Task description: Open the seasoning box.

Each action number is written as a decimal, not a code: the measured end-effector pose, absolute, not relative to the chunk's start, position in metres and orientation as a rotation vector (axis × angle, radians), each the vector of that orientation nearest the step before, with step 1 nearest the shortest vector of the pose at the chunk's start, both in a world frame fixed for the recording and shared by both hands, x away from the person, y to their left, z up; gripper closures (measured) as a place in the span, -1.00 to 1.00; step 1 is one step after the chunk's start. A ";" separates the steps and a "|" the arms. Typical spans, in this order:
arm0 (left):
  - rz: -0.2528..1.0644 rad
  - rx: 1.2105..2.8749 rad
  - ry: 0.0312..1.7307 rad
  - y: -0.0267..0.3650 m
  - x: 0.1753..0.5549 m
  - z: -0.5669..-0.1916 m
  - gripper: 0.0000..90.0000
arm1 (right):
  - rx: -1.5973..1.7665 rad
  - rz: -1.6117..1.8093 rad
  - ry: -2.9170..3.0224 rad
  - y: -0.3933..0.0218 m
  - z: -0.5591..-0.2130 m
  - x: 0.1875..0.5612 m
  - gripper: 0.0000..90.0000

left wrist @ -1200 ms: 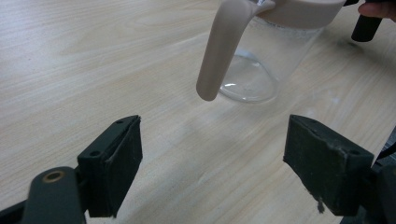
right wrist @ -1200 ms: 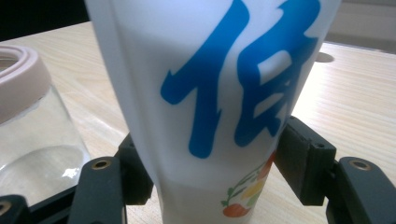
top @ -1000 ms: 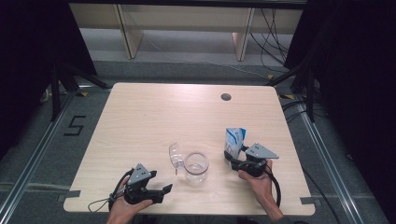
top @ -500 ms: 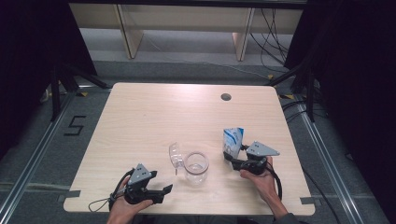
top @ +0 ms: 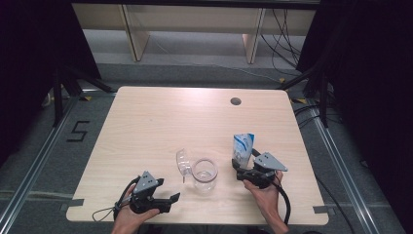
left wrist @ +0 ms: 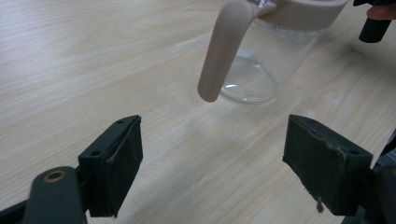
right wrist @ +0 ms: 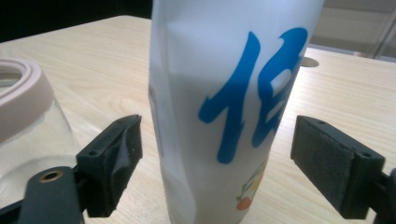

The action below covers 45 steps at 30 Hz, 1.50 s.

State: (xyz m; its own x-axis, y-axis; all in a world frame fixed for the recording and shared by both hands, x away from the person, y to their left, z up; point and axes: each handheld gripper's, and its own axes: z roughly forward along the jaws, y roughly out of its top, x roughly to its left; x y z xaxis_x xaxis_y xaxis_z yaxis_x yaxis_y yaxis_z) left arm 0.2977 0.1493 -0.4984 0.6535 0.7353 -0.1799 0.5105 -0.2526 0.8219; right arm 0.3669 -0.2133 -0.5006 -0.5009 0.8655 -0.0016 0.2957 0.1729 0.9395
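Observation:
A white pouch with blue lettering (top: 242, 146) (right wrist: 233, 102) stands upright at the table's right front. My right gripper (top: 238, 169) (right wrist: 215, 163) is open. Its jaws have just been opening, and the pouch stands between them with a gap at each pad. A clear glass jug (top: 204, 174) (left wrist: 261, 70) with a beige rim and handle (left wrist: 224, 51) stands left of the pouch, its clear lid (top: 183, 161) flipped up. My left gripper (top: 171, 199) (left wrist: 215, 154) rests open near the front edge, pointing at the jug, with nothing between its jaws.
The light wooden table (top: 160, 122) has a round cable hole (top: 235, 101) at the back right. Dark frame legs and cables stand on the floor behind and to the right. The beige rim of the jug (right wrist: 18, 88) shows left of the pouch.
The right gripper's jaws have spread apart off the pouch, which stays standing in place. The left hand and the jug have not moved.

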 end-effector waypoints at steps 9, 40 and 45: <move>0.274 1.920 0.983 0.148 0.297 -0.499 -0.57 | 1.152 1.303 1.854 -0.208 -0.507 0.370 -0.62; 0.291 1.925 0.966 0.147 0.296 -0.497 -0.59 | 1.144 1.307 1.755 -0.192 -0.517 0.382 -0.47; 0.293 1.921 0.964 0.148 0.296 -0.497 -0.59 | 1.121 1.288 1.746 -0.192 -0.516 0.384 -0.50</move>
